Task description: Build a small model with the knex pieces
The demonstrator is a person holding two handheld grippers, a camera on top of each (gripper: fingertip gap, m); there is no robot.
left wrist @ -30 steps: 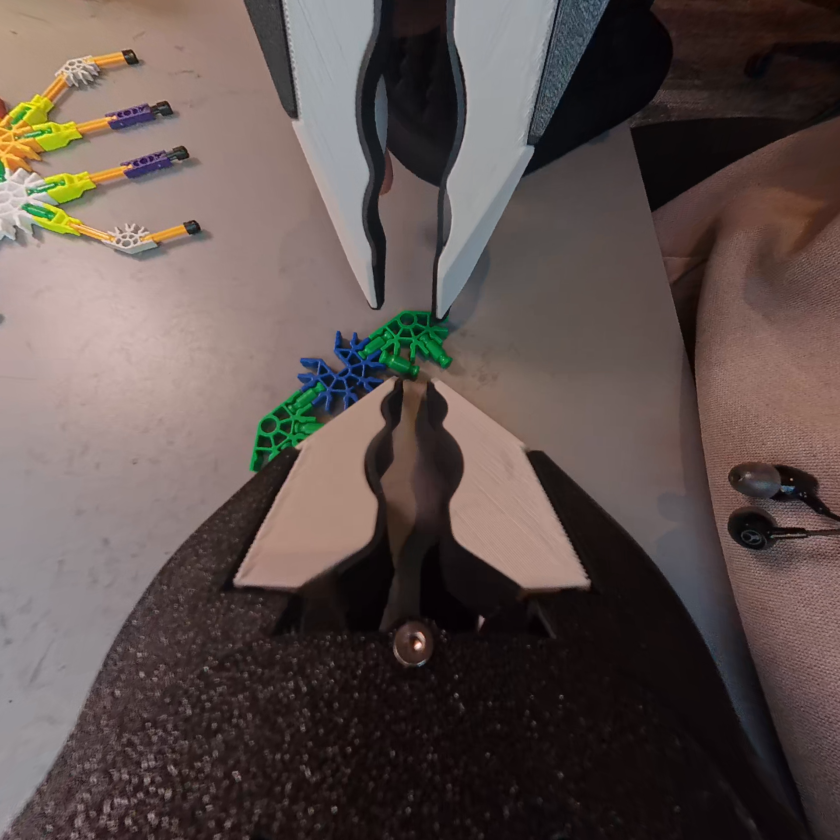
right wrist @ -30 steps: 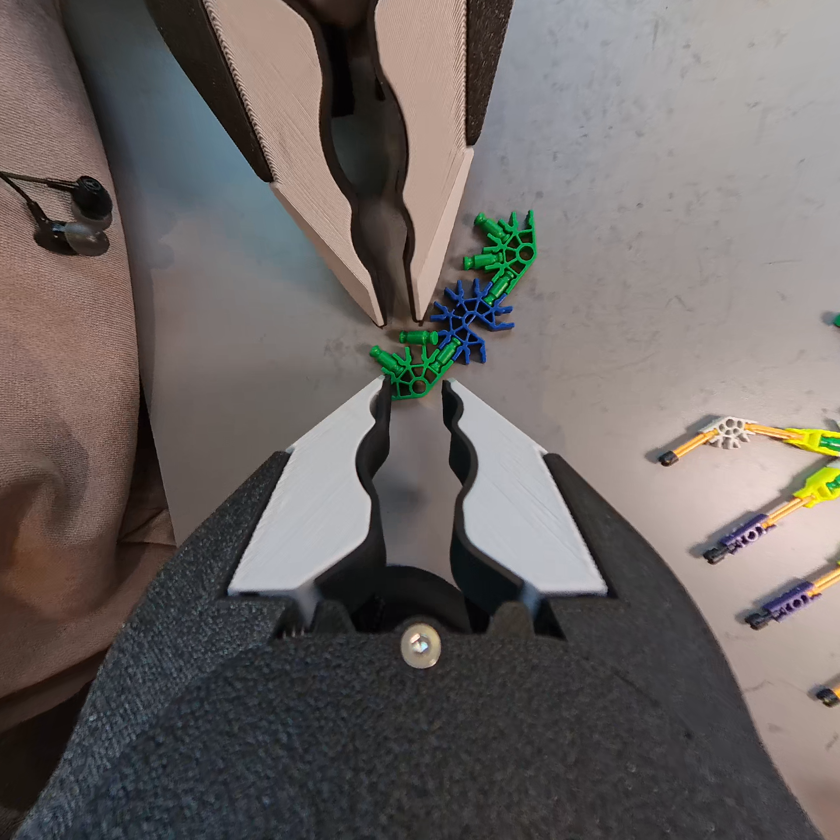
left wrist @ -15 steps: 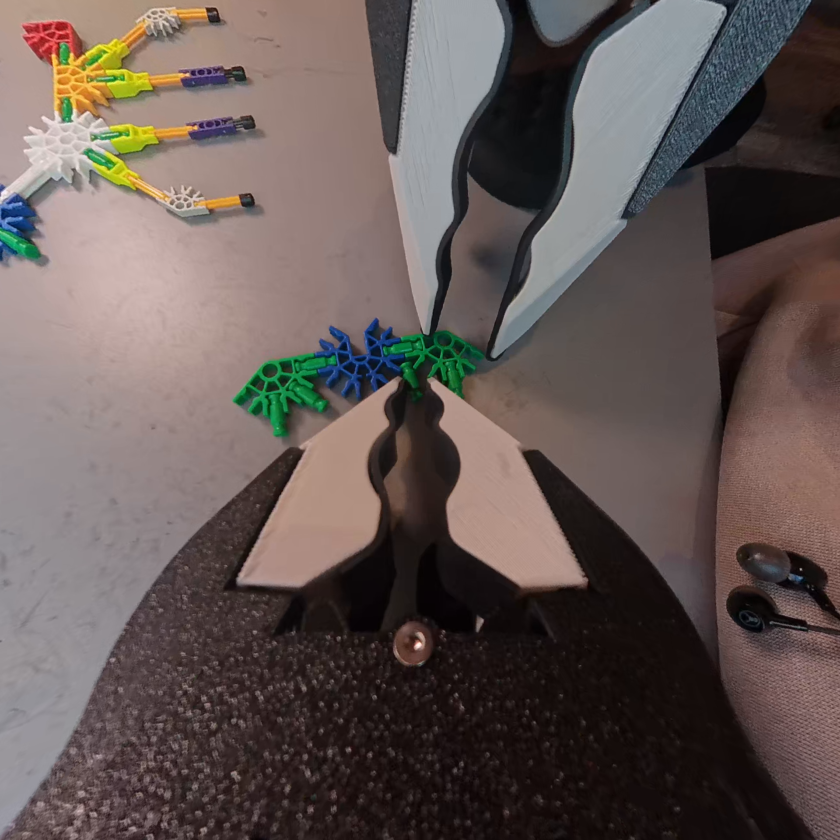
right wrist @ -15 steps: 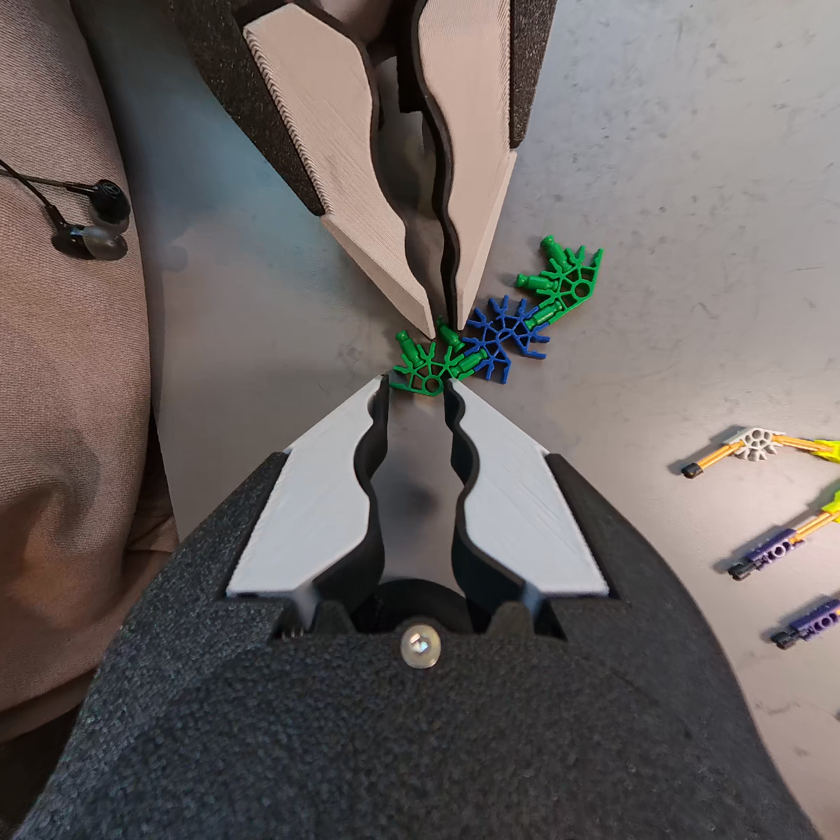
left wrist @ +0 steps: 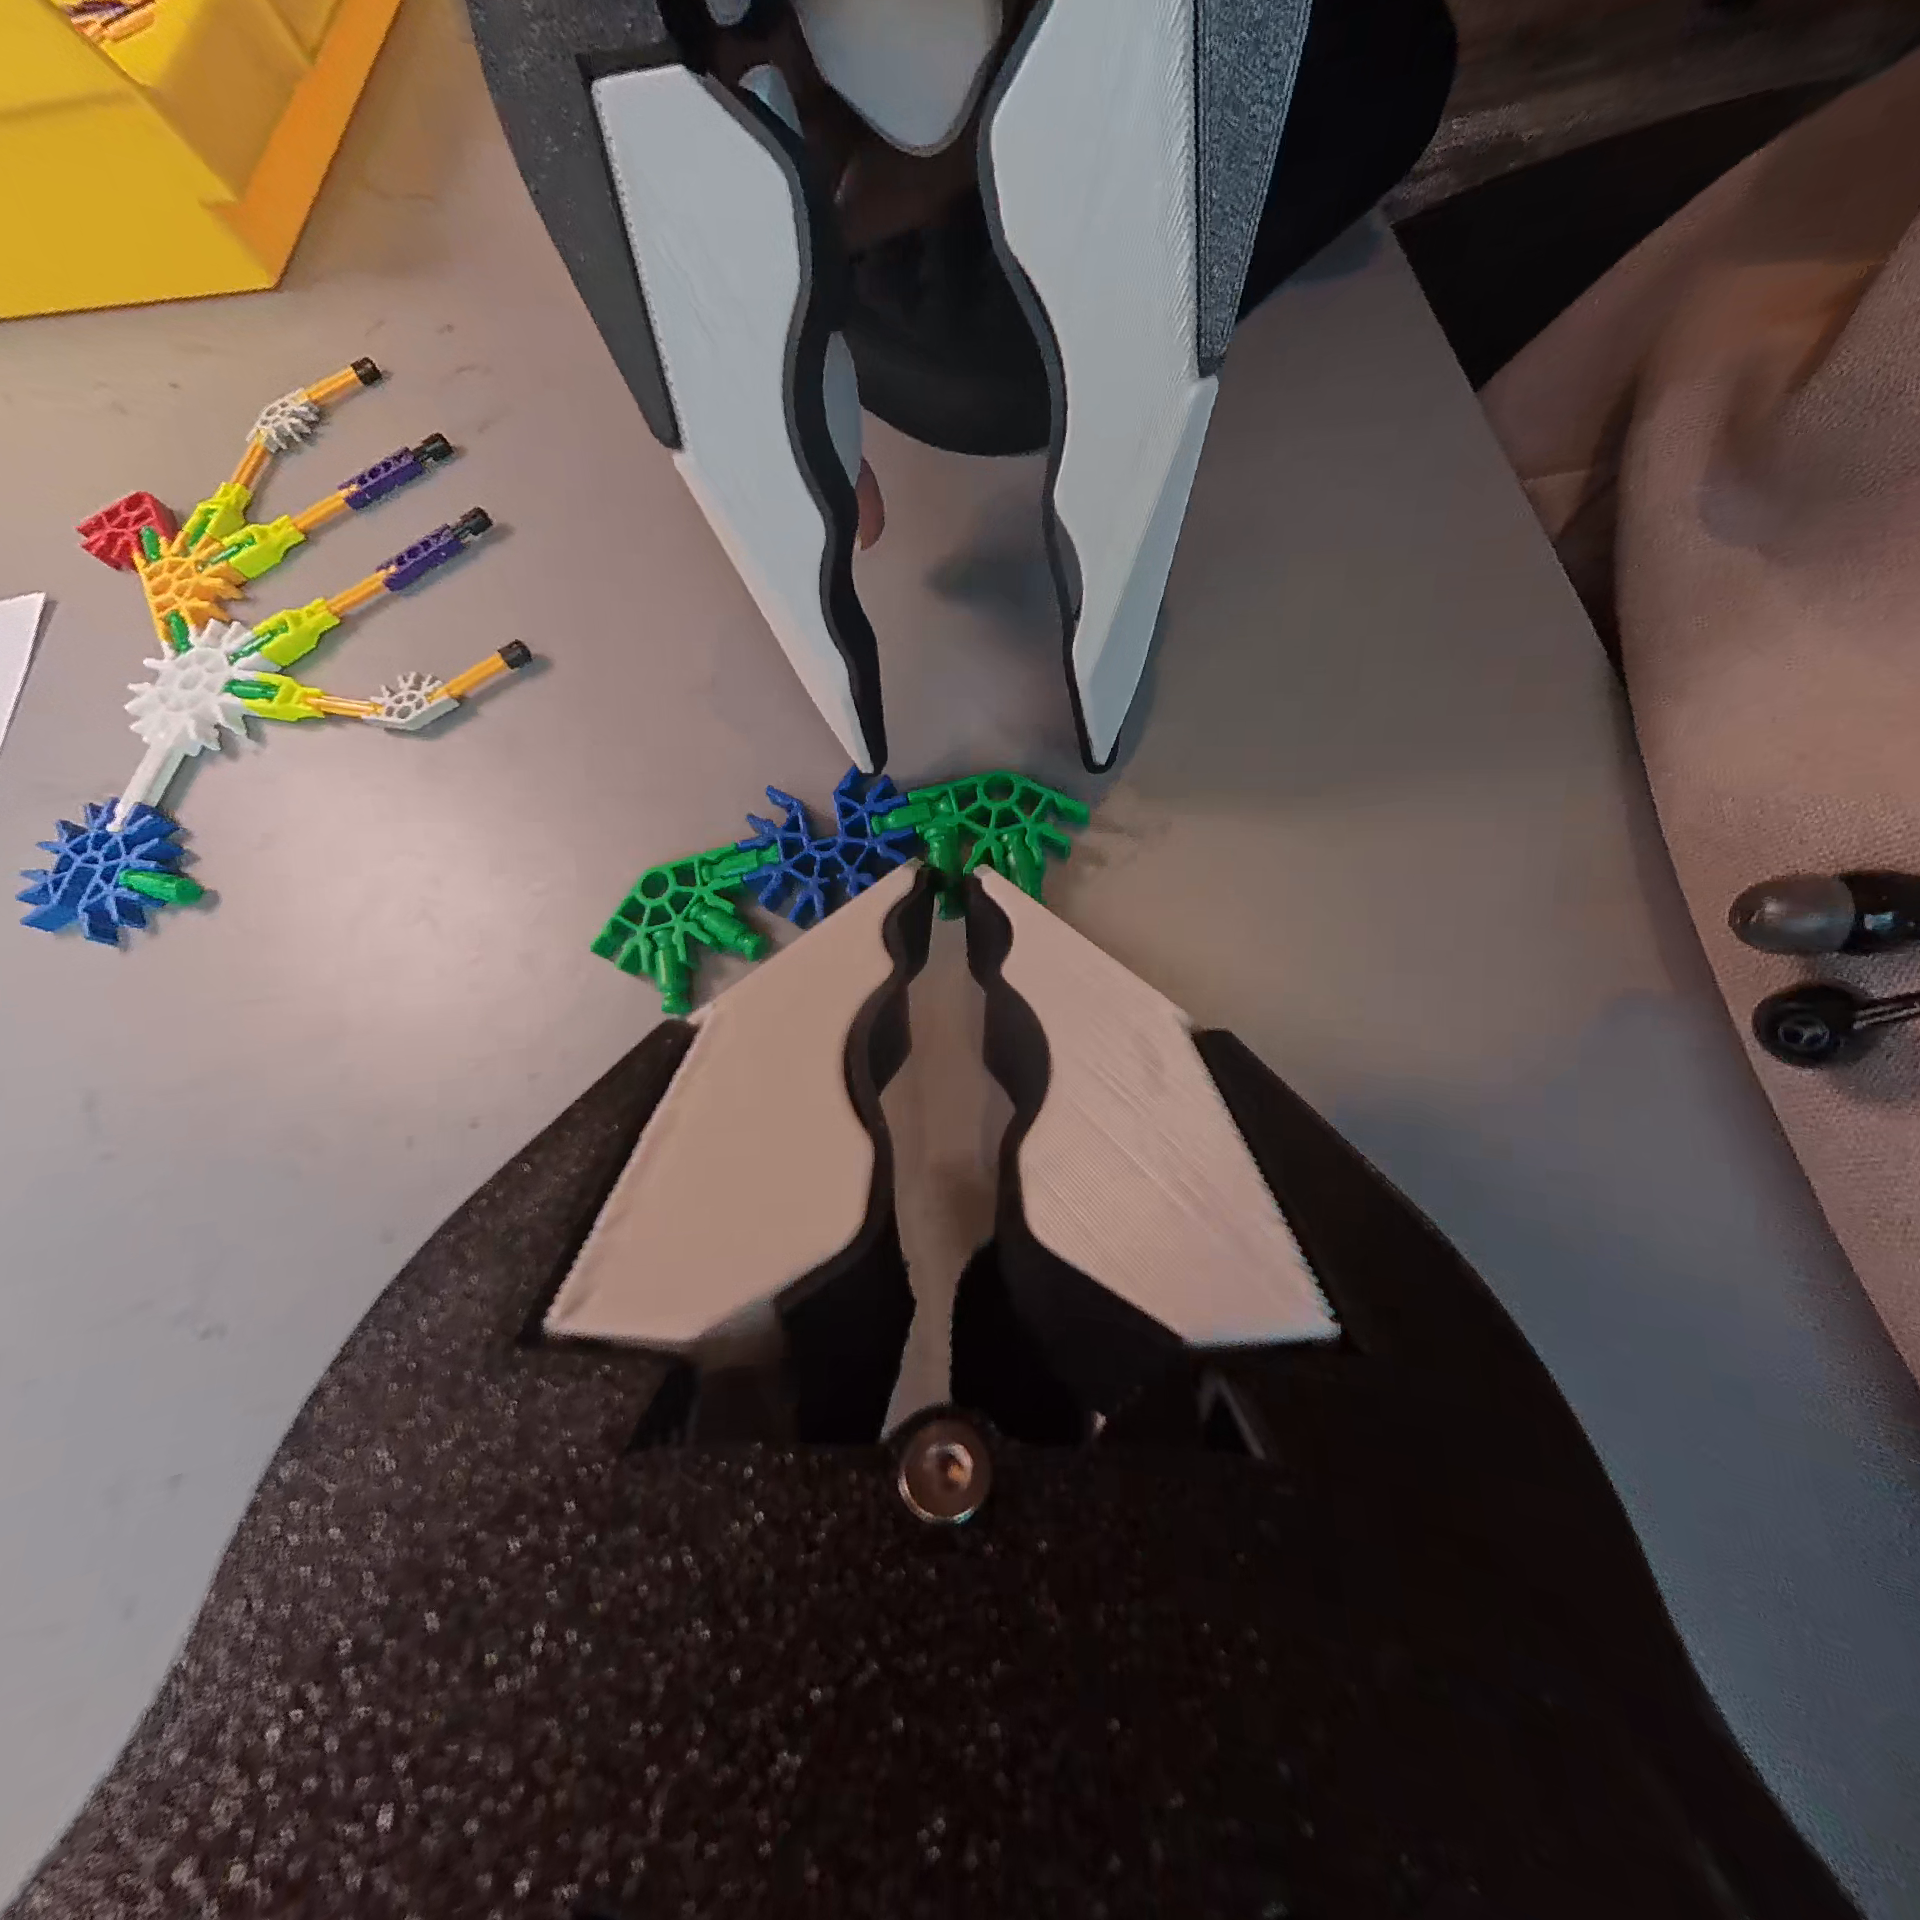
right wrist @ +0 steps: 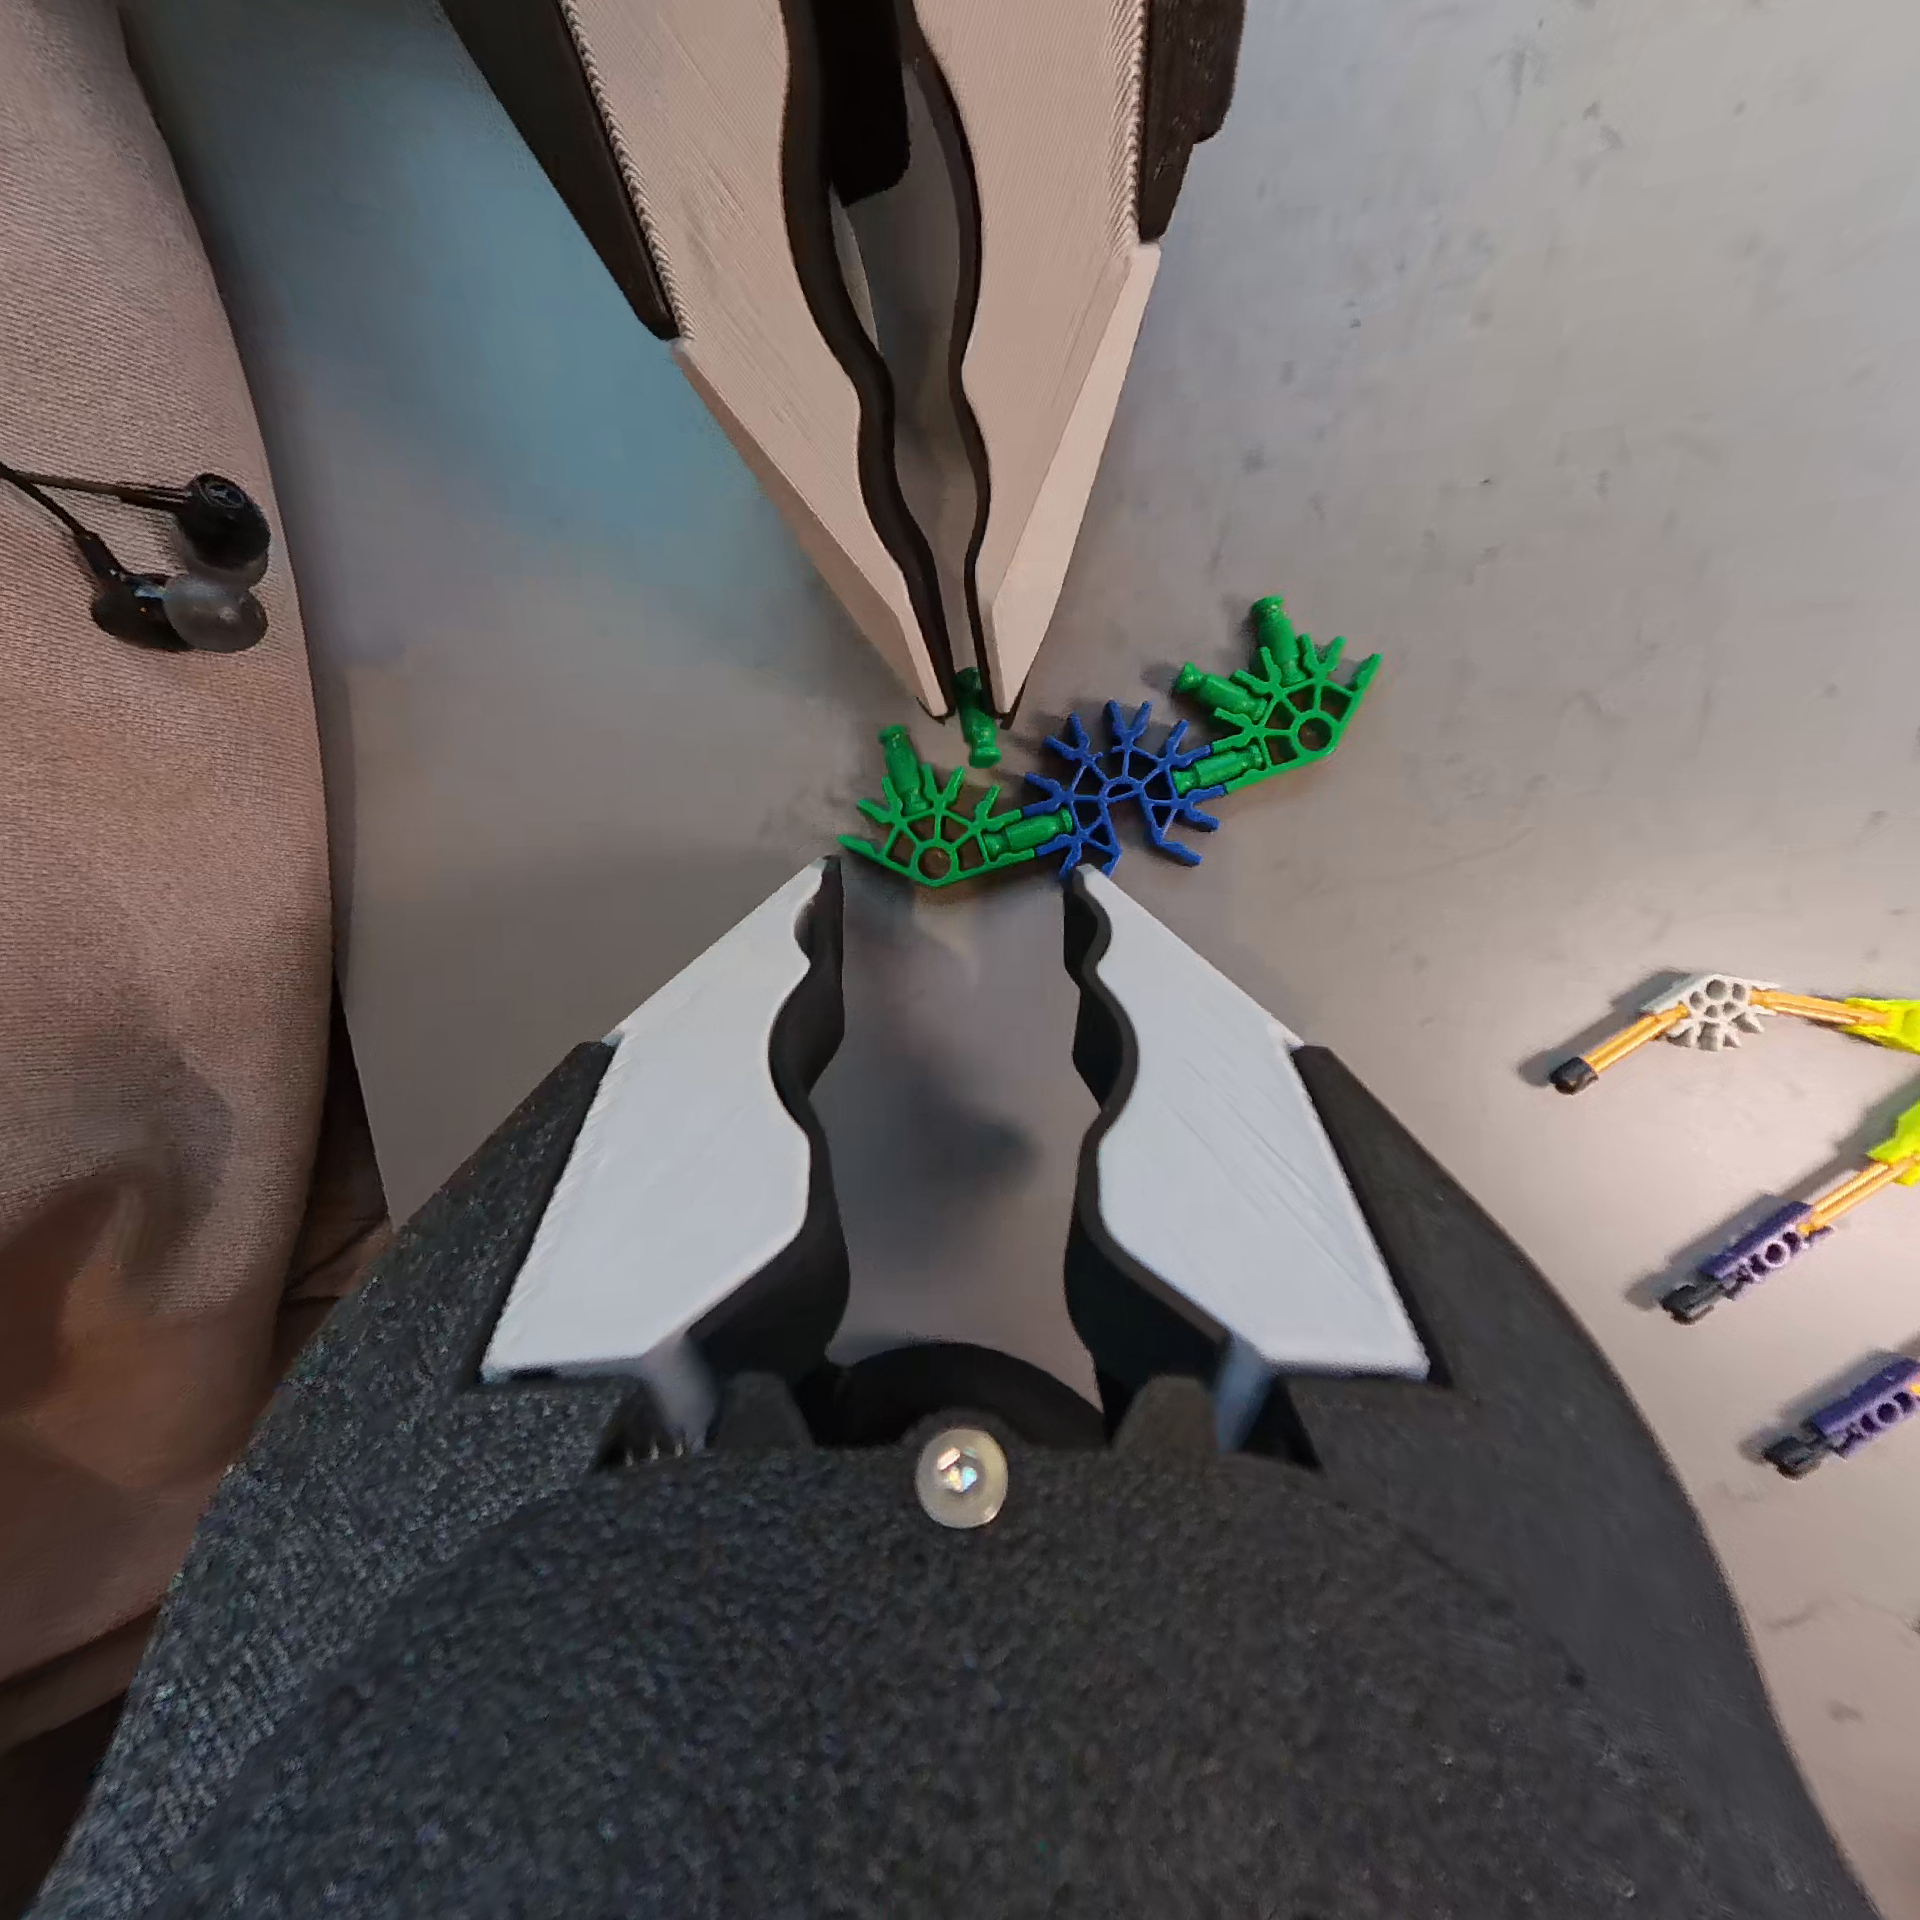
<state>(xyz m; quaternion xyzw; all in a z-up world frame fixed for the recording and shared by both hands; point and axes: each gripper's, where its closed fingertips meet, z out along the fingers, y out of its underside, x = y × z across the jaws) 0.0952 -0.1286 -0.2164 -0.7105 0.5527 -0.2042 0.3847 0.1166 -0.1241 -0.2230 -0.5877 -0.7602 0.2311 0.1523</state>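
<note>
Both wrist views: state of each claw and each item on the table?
left claw: shut on a short green rod, pulled free of the connector.
right claw: open, tips at the green-blue connector chain.
green-blue connector chain: assembled, flat on the table.
multicolour rod assembly: assembled, flat, untouched.
earbuds: lying on tan fabric, off the table.
yellow box: only partly in view.

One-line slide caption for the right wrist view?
Open right gripper faces a green-and-blue plastic connector chain on the grey table; opposite, the left gripper pinches a short green rod.
</note>
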